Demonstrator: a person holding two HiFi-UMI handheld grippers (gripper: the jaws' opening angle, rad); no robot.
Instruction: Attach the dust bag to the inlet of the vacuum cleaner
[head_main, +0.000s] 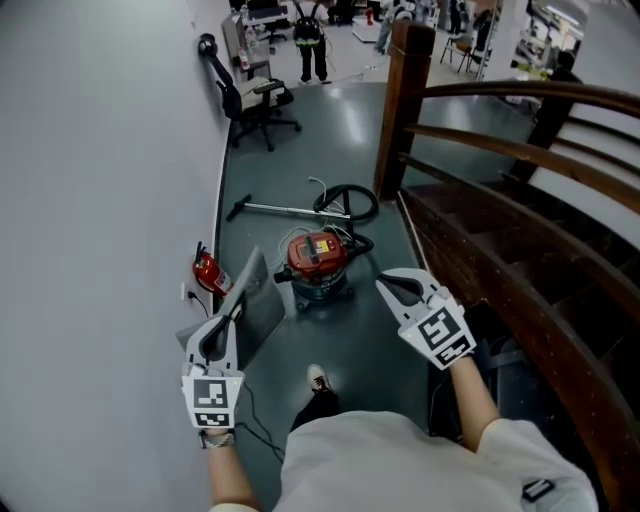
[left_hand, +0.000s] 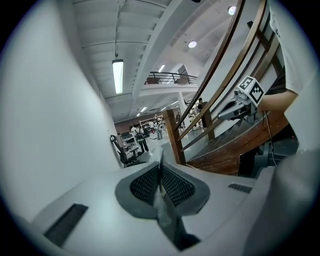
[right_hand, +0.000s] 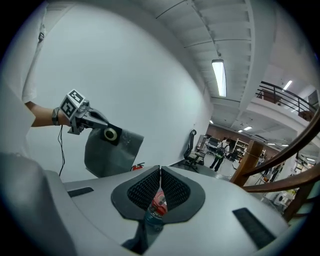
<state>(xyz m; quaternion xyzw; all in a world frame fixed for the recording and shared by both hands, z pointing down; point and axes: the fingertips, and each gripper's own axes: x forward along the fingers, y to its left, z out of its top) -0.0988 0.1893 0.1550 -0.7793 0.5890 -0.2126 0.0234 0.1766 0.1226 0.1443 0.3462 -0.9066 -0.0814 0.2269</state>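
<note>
Stairs (head_main: 520, 230) of dark wood rise at our right; on the grey floor (head_main: 350, 340) ahead stands the red-topped vacuum cleaner (head_main: 318, 262), its black hose (head_main: 350, 203) coiled behind. We hold the grey dust bag (head_main: 255, 300) out to the left, near the wall (head_main: 100, 200), well apart from the cleaner: our left gripper (head_main: 232, 315) is clamped on its upper edge, beside the round collar (right_hand: 110, 134). Our right gripper (head_main: 383, 285) has its jaws closed together on nothing.
</note>
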